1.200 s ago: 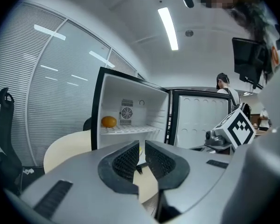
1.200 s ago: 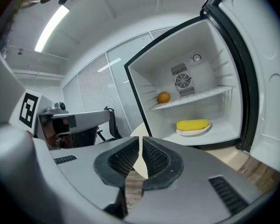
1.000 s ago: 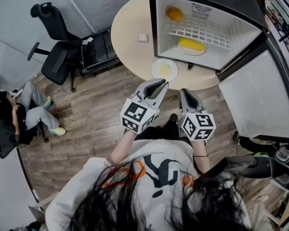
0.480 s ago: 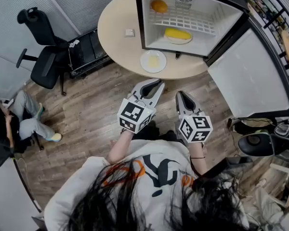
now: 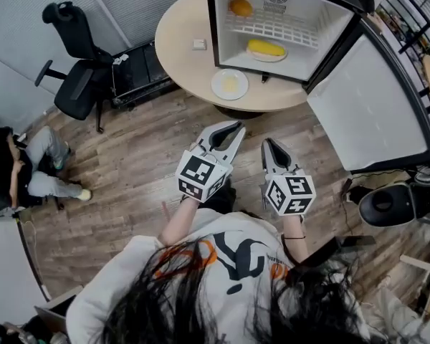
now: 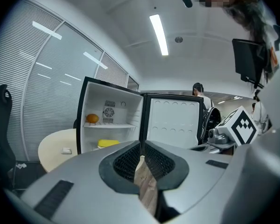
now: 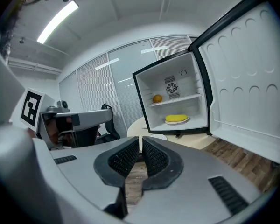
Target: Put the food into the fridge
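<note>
Fridge (image 5: pixel 331 21) with orange (image 5: pixel 240 7), plated yellow food (image 5: pixel 266 48)

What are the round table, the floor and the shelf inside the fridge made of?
Table: likely laminate or painted wood; it is smooth, even pale beige with no visible grain.
Floor: wood or wood-look planks; streaky brown boards with seams.
Shelf: probably white coated wire; it is an open grid.
</note>
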Action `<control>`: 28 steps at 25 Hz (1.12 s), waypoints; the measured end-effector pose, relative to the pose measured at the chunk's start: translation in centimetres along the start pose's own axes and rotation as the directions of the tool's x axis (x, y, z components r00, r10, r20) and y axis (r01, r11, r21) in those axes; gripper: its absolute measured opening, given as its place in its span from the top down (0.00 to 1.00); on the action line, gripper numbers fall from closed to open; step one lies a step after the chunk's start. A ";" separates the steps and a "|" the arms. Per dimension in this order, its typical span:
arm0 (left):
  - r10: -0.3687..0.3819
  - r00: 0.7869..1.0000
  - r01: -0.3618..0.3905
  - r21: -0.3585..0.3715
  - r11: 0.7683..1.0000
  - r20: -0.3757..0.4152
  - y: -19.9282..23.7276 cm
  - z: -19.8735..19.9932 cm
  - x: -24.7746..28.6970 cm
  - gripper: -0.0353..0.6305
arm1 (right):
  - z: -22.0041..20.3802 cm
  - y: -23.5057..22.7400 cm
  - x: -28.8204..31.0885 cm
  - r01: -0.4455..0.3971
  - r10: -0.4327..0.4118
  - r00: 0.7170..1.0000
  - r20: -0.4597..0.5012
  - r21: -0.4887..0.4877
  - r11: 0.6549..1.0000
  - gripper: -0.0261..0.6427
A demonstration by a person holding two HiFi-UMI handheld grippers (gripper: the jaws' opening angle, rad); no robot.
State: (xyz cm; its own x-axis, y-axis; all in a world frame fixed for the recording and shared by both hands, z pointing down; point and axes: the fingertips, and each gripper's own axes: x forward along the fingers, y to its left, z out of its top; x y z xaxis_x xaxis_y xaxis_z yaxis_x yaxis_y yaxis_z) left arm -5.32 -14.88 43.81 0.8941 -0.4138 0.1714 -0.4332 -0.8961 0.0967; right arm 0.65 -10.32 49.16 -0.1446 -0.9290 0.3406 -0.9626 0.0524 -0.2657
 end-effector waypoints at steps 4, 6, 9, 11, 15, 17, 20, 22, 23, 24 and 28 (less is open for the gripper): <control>0.018 1.000 -0.018 -0.006 1.000 -0.014 -2.9 -1.0 -1.6 0.89 | -1.5 0.2 -2.6 -0.017 0.017 1.000 -0.015 -0.009 1.000 0.91; 0.028 0.999 -0.028 -0.009 1.000 -0.023 -4.3 -1.8 -2.7 0.89 | -2.3 0.5 -4.0 -0.030 0.030 0.999 -0.019 -0.015 0.999 0.91; 0.042 0.999 -0.042 -0.010 0.999 -0.031 -6.1 -2.8 -4.3 0.89 | -3.3 1.1 -5.9 -0.046 0.046 0.999 -0.017 -0.023 0.999 0.91; 0.047 0.998 -0.047 -0.008 0.999 -0.034 -7.3 -3.3 -5.2 0.89 | -3.8 1.4 -7.1 -0.050 0.050 0.999 -0.014 -0.027 0.998 0.91; 0.052 0.998 -0.052 -0.007 0.999 -0.031 -9.3 -3.8 -6.6 0.89 | -4.5 1.8 -9.1 -0.052 0.052 0.999 -0.007 -0.034 0.998 0.91; 0.054 0.998 -0.054 -0.004 0.999 -0.028 -9.9 -3.9 -7.1 0.89 | -4.6 2.0 -9.9 -0.052 0.052 0.999 0.000 -0.039 0.998 0.91; 0.058 0.998 -0.059 -0.005 0.998 -0.025 -10.6 -4.2 -7.7 0.89 | -5.0 2.3 -10.8 -0.053 0.054 0.999 0.004 -0.045 0.998 0.91; 0.064 0.998 -0.064 -0.009 0.998 -0.023 -10.9 -4.4 -8.1 0.89 | -5.2 2.4 -11.2 -0.057 0.057 0.998 0.004 -0.044 0.997 0.91; 0.067 0.998 -0.067 -0.010 0.998 -0.022 -11.0 -4.5 -8.2 0.89 | -5.3 2.4 -11.4 -0.059 0.059 0.998 0.004 -0.042 0.997 0.91; 0.069 0.997 -0.069 -0.011 0.998 -0.020 -11.1 -4.5 -8.4 0.89 | -5.4 2.4 -11.6 -0.060 0.060 0.998 0.004 -0.040 0.997 0.91; 0.064 0.998 -0.065 -0.017 0.998 -0.010 -11.8 -4.5 -8.6 0.89 | -5.6 2.3 -12.4 -0.050 0.050 0.999 0.002 -0.045 0.998 0.91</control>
State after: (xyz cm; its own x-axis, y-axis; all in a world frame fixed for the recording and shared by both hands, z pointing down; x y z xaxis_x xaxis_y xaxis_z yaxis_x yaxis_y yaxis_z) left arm -8.46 0.00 45.64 0.8631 -0.4691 0.1870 -0.4920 -0.8646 0.1021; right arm -1.00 3.39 49.34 -0.1920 -0.9260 0.3251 -0.9636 0.1151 -0.2414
